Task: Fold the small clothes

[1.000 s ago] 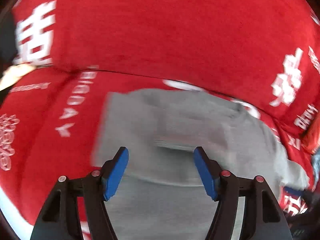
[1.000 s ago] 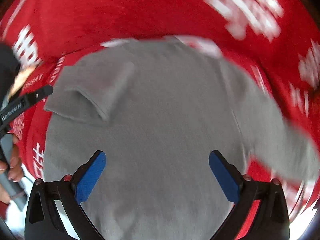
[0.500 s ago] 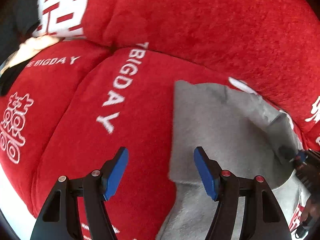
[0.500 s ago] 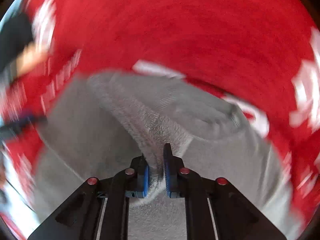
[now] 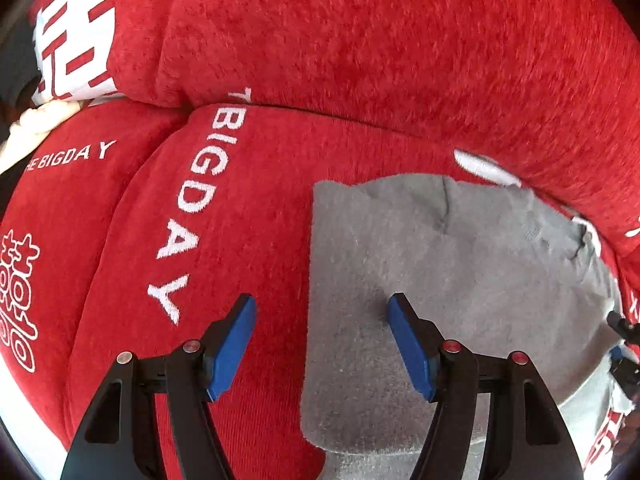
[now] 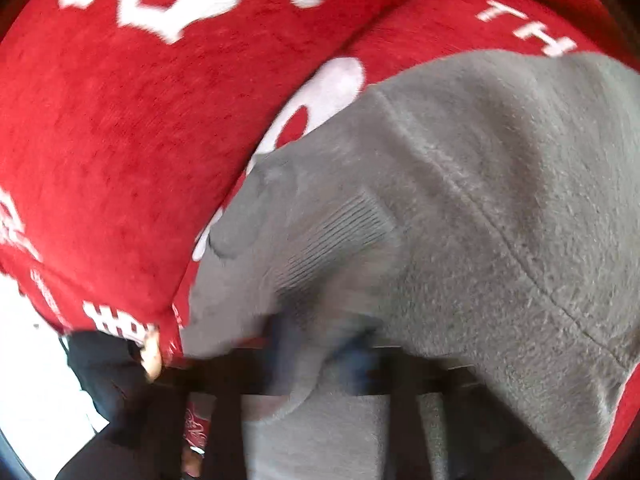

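Covering plush red sofa (image 5: pixel 360 60) — fuzzy grey garment (image 5: pixel 460 280)

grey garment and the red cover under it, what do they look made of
Grey garment: seemingly soft fleece or brushed knit, matte with a fuzzy nap; a ribbed band and stitched seam show up close. Red cover: looks like plush chenille or velour, with short pile, slight sheen and white woven-looking lettering.

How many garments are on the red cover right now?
1: a grey sweater on the red cover, beside the open left gripper; the right gripper seems shut on its fabric. Others may lie out of view.
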A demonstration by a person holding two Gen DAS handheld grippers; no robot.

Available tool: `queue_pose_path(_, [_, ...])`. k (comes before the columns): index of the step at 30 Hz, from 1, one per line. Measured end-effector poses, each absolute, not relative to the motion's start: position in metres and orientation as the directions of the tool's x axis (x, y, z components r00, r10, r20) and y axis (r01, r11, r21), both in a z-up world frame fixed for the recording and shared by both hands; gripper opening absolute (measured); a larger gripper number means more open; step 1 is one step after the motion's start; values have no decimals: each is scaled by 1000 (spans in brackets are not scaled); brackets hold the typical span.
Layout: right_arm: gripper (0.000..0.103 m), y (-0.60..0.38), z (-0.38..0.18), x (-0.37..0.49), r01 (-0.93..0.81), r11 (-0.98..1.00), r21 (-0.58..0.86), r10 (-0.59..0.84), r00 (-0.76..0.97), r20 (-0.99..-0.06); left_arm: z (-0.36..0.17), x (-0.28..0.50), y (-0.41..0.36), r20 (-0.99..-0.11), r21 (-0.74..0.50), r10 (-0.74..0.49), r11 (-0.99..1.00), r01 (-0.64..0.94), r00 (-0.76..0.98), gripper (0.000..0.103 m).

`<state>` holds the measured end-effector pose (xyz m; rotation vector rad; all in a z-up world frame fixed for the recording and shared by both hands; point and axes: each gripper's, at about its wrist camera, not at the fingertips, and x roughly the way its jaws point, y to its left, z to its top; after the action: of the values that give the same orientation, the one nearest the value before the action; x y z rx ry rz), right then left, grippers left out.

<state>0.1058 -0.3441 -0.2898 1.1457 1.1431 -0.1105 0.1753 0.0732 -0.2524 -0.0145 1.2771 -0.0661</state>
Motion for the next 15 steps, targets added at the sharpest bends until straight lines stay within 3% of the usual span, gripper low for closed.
queue_pose_path(7, [8, -346, -229, 127, 347, 663, 663, 427, 552, -716, -248, 169, 68, -944, -1, -15, 999, 44, 330, 69])
queue_pose_path(13, [13, -383, -275, 96, 507, 669, 544, 341, 441, -830, -253, 167, 78, -952, 5, -3, 1000, 24, 307, 69])
queue_pose_path(15, [27, -391, -282, 82, 558, 642, 525, 331, 416, -847, -253, 168, 86, -953, 3, -3, 1000, 20, 303, 69])
